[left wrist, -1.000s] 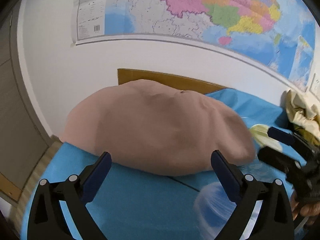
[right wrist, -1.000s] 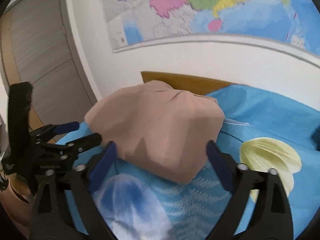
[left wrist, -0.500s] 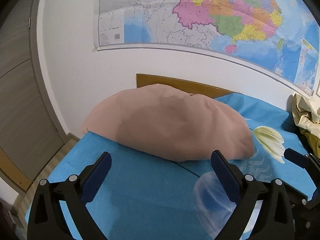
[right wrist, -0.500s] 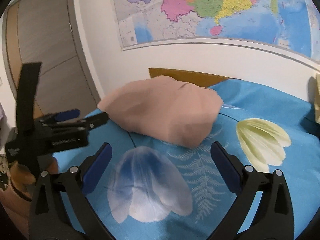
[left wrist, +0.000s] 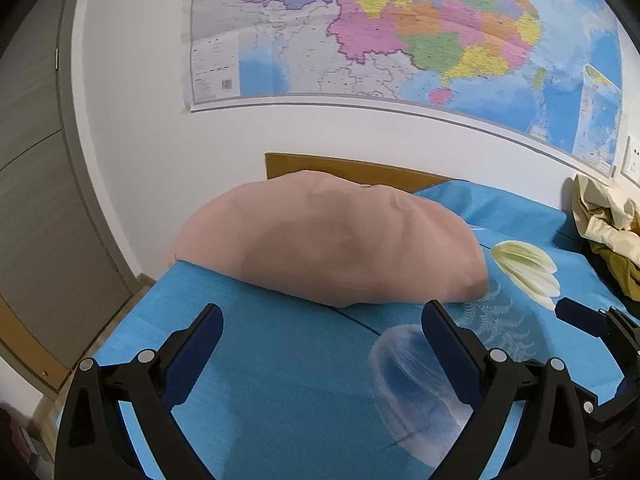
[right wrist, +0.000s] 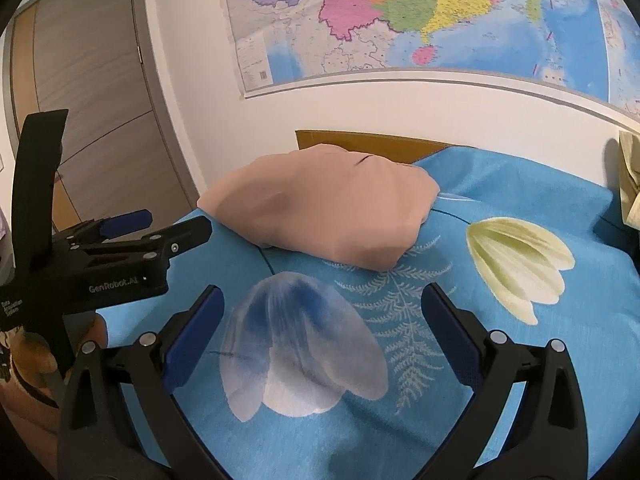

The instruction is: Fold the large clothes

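A folded beige garment (left wrist: 328, 244) lies in a rounded mound at the far left end of the blue flowered bedsheet (left wrist: 280, 360), and it shows too in the right wrist view (right wrist: 324, 212). My left gripper (left wrist: 322, 330) hangs open and empty, a short way in front of the garment. My right gripper (right wrist: 322, 312) is open and empty as well, held back over the printed blue flower. The left gripper (right wrist: 160, 228) appears from the side at the left of the right wrist view, apart from the cloth.
A heap of cream and olive clothes (left wrist: 604, 220) sits at the right of the bed. A wooden headboard (left wrist: 352, 168) stands behind the garment under a wall map (left wrist: 400, 32). A grey door (right wrist: 88, 92) is at the left, beyond the bed's edge.
Both grippers have pulled back and away from the beige garment, which now lies farther off. The garment itself has stayed in place on the sheet.
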The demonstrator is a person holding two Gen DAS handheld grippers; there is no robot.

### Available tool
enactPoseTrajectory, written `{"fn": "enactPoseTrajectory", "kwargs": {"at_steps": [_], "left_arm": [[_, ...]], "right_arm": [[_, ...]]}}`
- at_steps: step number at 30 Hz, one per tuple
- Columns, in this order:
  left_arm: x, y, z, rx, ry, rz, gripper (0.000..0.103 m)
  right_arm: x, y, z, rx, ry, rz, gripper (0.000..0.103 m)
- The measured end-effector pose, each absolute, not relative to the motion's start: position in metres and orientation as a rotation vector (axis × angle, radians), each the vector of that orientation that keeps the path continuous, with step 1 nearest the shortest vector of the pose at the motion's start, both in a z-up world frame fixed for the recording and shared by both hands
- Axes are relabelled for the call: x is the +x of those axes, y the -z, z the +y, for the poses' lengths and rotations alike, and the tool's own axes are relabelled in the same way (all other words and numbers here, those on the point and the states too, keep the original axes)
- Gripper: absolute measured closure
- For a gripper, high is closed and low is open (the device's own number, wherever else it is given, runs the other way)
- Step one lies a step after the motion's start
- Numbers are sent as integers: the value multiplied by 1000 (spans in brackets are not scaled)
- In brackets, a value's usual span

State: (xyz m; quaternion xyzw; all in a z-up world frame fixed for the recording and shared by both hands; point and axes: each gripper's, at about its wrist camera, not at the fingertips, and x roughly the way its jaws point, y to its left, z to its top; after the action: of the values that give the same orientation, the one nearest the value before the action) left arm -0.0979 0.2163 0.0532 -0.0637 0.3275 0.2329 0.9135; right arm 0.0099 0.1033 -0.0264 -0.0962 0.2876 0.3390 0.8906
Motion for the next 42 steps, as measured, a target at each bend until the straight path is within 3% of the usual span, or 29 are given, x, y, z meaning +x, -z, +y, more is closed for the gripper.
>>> {"fn": "enactPoseTrajectory", "kwargs": {"at_steps": [42], "left_arm": [[-103,-57,209,-132,-467,680,7]], "right_arm": [[-1,17,96,-195,-711,579,6]]}}
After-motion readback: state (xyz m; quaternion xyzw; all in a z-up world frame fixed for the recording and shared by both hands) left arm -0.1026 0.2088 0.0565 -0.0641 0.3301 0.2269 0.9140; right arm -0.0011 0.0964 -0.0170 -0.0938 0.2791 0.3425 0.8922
